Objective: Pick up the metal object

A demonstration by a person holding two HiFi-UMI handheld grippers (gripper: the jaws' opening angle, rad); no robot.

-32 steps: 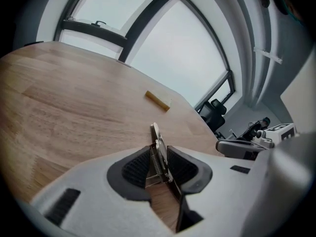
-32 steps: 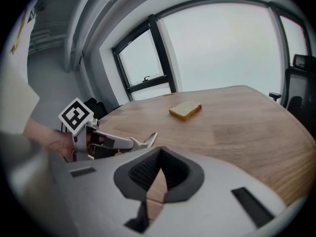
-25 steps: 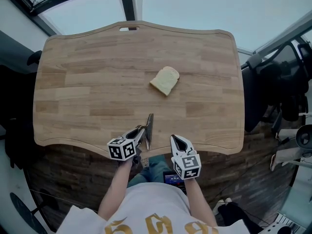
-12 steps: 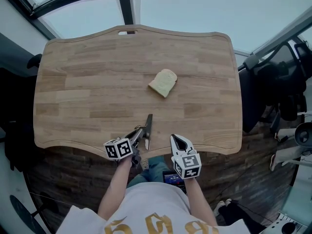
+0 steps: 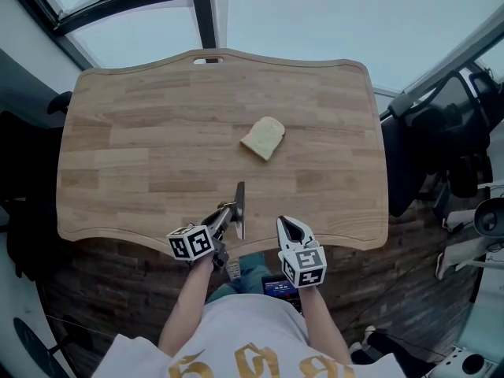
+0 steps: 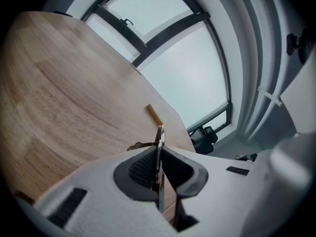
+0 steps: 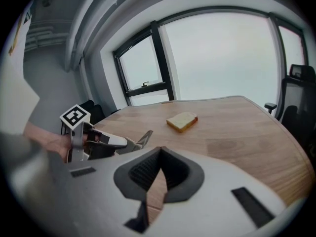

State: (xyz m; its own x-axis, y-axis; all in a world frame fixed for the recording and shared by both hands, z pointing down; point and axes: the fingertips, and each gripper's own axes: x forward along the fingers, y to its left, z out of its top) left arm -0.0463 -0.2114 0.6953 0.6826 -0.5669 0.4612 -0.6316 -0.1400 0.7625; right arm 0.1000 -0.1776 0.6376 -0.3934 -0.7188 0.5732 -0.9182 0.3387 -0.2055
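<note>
A thin metal blade (image 5: 240,205) is clamped edge-on between the pads of my left gripper (image 5: 227,217) and points out over the near edge of the wooden table (image 5: 150,132). In the left gripper view the blade (image 6: 159,167) stands upright, with the jaws of the left gripper (image 6: 159,174) pressed against both its sides. The right gripper view shows the blade's tip (image 7: 143,137) sticking out past the left gripper (image 7: 116,143). My right gripper (image 5: 288,227) hovers just right of it at the table's edge. This right gripper (image 7: 159,157) is shut with nothing between the jaws.
A slice of bread (image 5: 263,138) (image 7: 181,121) lies near the middle of the table. Black office chairs (image 5: 441,132) stand off the table's right side. Windows run along the far side.
The left gripper with the blade has drifted very slightly left. The right gripper has stayed in place. The head camera has shifted a little.
</note>
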